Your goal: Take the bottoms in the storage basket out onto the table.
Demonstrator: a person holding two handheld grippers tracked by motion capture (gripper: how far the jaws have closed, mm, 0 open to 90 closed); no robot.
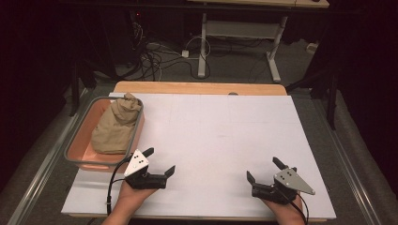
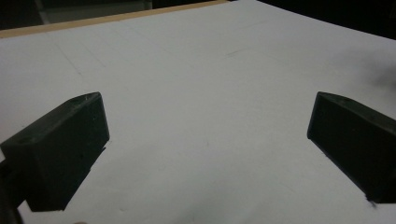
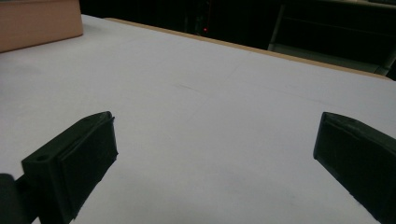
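Note:
A tan cloth bag (image 1: 116, 125) lies in a pink bin with a grey rim (image 1: 77, 136) at the table's left side. My left gripper (image 1: 159, 161) rests near the front edge just right of the bin, its jaws wide open with nothing between them; in the left gripper view (image 2: 208, 123) only bare white table lies between the black jaws. My right gripper (image 1: 265, 169) sits at the front right, open and empty too, and in the right gripper view (image 3: 215, 140) white table spreads between its jaws. The bin's pink wall (image 3: 37, 21) shows at that view's top left.
A white sheet (image 1: 211, 140) covers the wooden table (image 1: 197, 87). Beyond the far edge are floor cables (image 1: 155, 58) and the legs of another desk (image 1: 202, 47). Dark curtains close in both sides.

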